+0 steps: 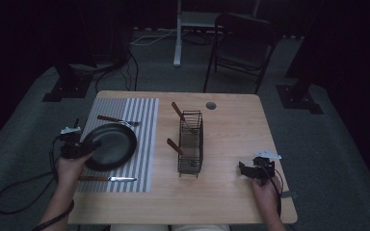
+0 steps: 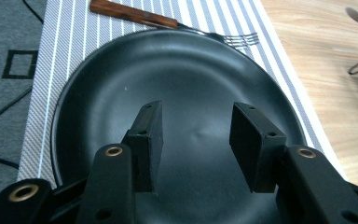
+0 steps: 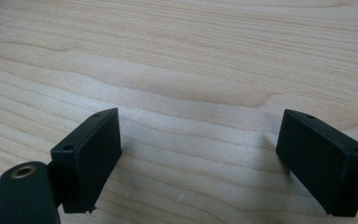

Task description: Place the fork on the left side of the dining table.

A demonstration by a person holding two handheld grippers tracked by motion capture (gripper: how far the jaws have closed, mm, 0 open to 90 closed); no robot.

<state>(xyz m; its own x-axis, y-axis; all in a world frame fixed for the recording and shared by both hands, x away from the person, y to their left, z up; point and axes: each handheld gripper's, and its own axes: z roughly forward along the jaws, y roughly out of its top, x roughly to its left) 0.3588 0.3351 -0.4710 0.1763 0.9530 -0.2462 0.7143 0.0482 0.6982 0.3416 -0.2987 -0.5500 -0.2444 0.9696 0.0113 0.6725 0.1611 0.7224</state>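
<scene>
A black plate (image 1: 113, 144) (image 2: 182, 65) lies on a grey striped placemat (image 1: 144, 144) (image 2: 74, 37) at the table's left. A fork (image 1: 118, 120) (image 2: 135, 14) with a wooden handle lies past the plate, and a knife (image 1: 108, 179) lies on the near side. My left gripper (image 1: 92, 146) (image 2: 198, 109) hovers over the plate's left part, jaws open with nothing between them. My right gripper (image 1: 243, 168) (image 3: 200, 119) stands open wide over bare wood at the near right.
A black wire basket (image 1: 191, 142) stands mid-table with two wooden-handled utensils (image 1: 177, 110) (image 1: 174, 146) sticking out of it. A round cable hole (image 1: 211, 105) (image 2: 356, 15) sits near the far edge. A folding chair (image 1: 243, 43) stands beyond the table.
</scene>
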